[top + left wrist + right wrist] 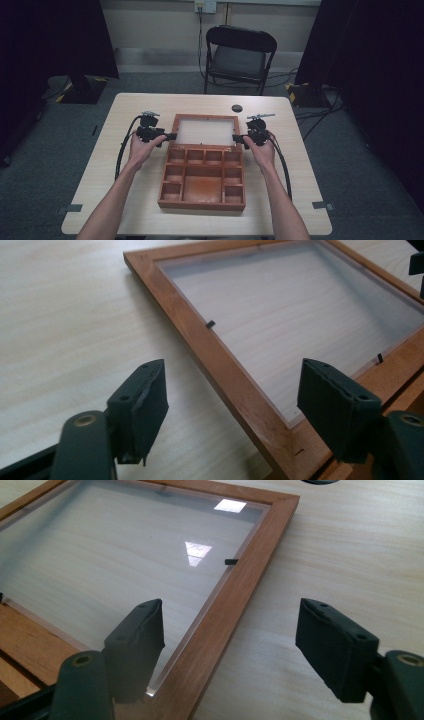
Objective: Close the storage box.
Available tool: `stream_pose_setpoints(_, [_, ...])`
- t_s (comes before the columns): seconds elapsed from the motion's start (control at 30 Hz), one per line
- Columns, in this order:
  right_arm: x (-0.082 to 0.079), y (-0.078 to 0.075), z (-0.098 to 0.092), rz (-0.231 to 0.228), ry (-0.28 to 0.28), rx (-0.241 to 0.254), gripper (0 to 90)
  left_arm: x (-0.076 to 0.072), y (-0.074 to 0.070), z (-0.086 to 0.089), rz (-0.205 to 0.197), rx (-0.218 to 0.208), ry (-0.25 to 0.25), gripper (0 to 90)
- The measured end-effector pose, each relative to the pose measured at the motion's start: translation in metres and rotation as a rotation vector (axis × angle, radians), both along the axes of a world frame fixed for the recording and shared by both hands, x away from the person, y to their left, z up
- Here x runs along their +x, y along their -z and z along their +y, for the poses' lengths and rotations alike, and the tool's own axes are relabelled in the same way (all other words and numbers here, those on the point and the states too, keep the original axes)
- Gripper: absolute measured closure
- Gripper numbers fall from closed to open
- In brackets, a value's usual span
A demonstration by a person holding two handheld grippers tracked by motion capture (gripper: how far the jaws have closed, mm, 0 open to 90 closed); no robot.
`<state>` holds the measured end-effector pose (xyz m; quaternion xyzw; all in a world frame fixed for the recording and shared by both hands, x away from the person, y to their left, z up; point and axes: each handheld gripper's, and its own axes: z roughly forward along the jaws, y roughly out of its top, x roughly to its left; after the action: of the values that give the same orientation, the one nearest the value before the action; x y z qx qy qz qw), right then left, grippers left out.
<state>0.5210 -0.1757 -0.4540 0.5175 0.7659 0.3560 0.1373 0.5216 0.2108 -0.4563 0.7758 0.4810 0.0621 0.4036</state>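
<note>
A brown wooden box (201, 204) with several open compartments lies on the table. Its glass-paned lid (206, 118) lies folded back flat beyond it. My left gripper (172, 136) is at the lid's left side rail. In the left gripper view, my left gripper (232, 377) stands open with the wooden rail (200, 335) between its jaws, pads clear of it. My right gripper (236, 137) is at the lid's right side rail. In the right gripper view, my right gripper (231, 615) is open astride that rail (250, 575), not touching it. The pane (115, 555) shows the table through it.
A small dark round disc (237, 108) is set in the table behind the lid's right corner. A black folding chair (240, 55) stands beyond the table's far edge. Gripper cables (122, 150) trail back along both forearms. Bare tabletop (100, 190) lies left and right of the box.
</note>
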Motion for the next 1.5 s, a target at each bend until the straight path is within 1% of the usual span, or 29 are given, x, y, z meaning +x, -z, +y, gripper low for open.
stream_pose_setpoints(0.07, [0.0, 0.002, 0.001, 0.009, -0.008, 0.008, 23.2, 0.0, -0.001, -0.006, 0.016, 0.015, 0.021, 25.5])
stream_pose_setpoints(0.1, [0.0, 0.003, 0.002, 0.027, -0.001, 0.033, 21.6, 0.0, 0.0, -0.01, 0.013, 0.023, 0.017, 25.7])
stream_pose_setpoints(0.13, [0.0, 0.003, 0.002, 0.027, -0.001, 0.033, 21.6, 0.0, 0.0, -0.01, 0.013, 0.023, 0.017, 27.3])
stream_pose_setpoints(0.17, [0.001, 0.005, 0.003, 0.037, 0.005, 0.035, 21.9, 0.002, 0.004, -0.011, 0.023, -0.011, 0.014, 28.9])
stream_pose_setpoints(0.2, [0.001, 0.005, 0.003, 0.037, 0.005, 0.035, 21.9, 0.002, 0.004, -0.011, 0.023, -0.011, 0.014, 29.0])
stream_pose_setpoints(0.23, [0.001, 0.007, 0.004, 0.045, -0.001, 0.037, 19.9, 0.004, 0.01, -0.012, 0.051, -0.025, 0.029, 28.6])
stream_pose_setpoints(0.27, [0.001, 0.007, 0.004, 0.045, -0.001, 0.037, 19.9, 0.004, 0.01, -0.012, 0.051, -0.025, 0.029, 28.3])
stream_pose_setpoints(0.3, [0.001, 0.009, 0.005, 0.054, -0.009, 0.054, 18.2, 0.005, 0.013, -0.011, 0.064, -0.042, 0.024, 27.4])
stream_pose_setpoints(0.33, [0.001, 0.009, 0.005, 0.054, -0.009, 0.054, 18.2, 0.005, 0.013, -0.011, 0.064, -0.042, 0.024, 28.2])
stream_pose_setpoints(0.37, [0.001, 0.011, 0.005, 0.064, -0.009, 0.084, 17.8, 0.005, 0.014, -0.012, 0.058, -0.046, 0.028, 28.4])
stream_pose_setpoints(0.4, [0.001, 0.011, 0.005, 0.064, -0.009, 0.084, 17.8, 0.005, 0.014, -0.012, 0.058, -0.046, 0.028, 28.1])
stream_pose_setpoints(0.53, [0.002, 0.015, 0.006, 0.079, -0.015, 0.122, 17.4, 0.005, 0.013, -0.014, 0.067, -0.045, 0.02, 27.2])
stream_pose_setpoints(0.6, [0.003, 0.016, 0.007, 0.086, -0.01, 0.136, 16.1, 0.005, 0.013, -0.013, 0.088, -0.05, 0.021, 27.2])
stream_pose_setpoints(0.63, [0.003, 0.017, 0.007, 0.09, -0.004, 0.14, 16.0, 0.006, 0.015, -0.012, 0.092, -0.065, 0.02, 27.1])
stream_pose_setpoints(0.67, [0.003, 0.017, 0.007, 0.09, -0.004, 0.14, 16.0, 0.006, 0.015, -0.012, 0.092, -0.065, 0.02, 26.8])
stream_pose_setpoints(0.7, [0.004, 0.019, 0.006, 0.1, -0.004, 0.169, 15.9, 0.008, 0.016, -0.011, 0.105, -0.082, 0.021, 26.5])
stream_pose_setpoints(0.77, [0.005, 0.02, 0.006, 0.111, 0.001, 0.176, 16.0, 0.009, 0.018, -0.01, 0.117, -0.09, 0.021, 26.1])
stream_pose_setpoints(0.87, [0.006, 0.019, 0.007, 0.111, -0.003, 0.17, 16.1, 0.01, 0.018, -0.011, 0.117, -0.091, 0.013, 24.8])
stream_pose_setpoints(0.93, [0.008, 0.021, 0.009, 0.122, 0.007, 0.188, 14.2, 0.011, 0.018, -0.013, 0.129, -0.092, 0.008, 22.8])
stream_pose_setpoints(0.97, [0.008, 0.023, 0.01, 0.125, 0.005, 0.203, 14.2, 0.012, 0.019, -0.014, 0.142, -0.103, 0.008, 22.8])
stream_pose_setpoints(1.0, [0.008, 0.023, 0.01, 0.125, 0.005, 0.203, 14.2, 0.012, 0.019, -0.014, 0.142, -0.103, 0.008, 22.8])
stream_pose_setpoints(1.03, [0.009, 0.024, 0.01, 0.129, 0.004, 0.215, 14.1, 0.013, 0.02, -0.013, 0.149, -0.103, 0.018, 22.8])
stream_pose_setpoints(1.1, [0.01, 0.025, 0.012, 0.138, -0.005, 0.227, 15.7, 0.015, 0.022, -0.012, 0.171, -0.133, 0.013, 22.7])
stream_pose_setpoints(1.17, [0.01, 0.025, 0.013, 0.137, -0.014, 0.23, 16.4, 0.015, 0.022, -0.012, 0.167, -0.131, 0.025, 23.8])
stream_pose_setpoints(1.27, [0.01, 0.023, 0.014, 0.144, -0.009, 0.226, 17.3, 0.014, 0.021, -0.012, 0.166, -0.127, 0.015, 24.2])
stream_pose_setpoints(1.4, [0.01, 0.025, 0.009, 0.126, -0.006, 0.255, 22.5, 0.013, 0.021, -0.012, 0.164, -0.13, 0.01, 24.7])
stream_pose_setpoints(1.43, [0.01, 0.025, 0.009, 0.126, -0.006, 0.255, 22.5, 0.013, 0.021, -0.011, 0.163, -0.132, 0.02, 24.7])
stream_pose_setpoints(1.47, [0.01, 0.024, 0.008, 0.122, -0.009, 0.254, 23.3, 0.013, 0.021, -0.012, 0.155, -0.135, 0.018, 24.9])
stream_pose_setpoints(1.5, [0.01, 0.021, 0.007, 0.113, -0.006, 0.255, 25.7, 0.012, 0.019, -0.011, 0.142, -0.123, 0.03, 26.1])
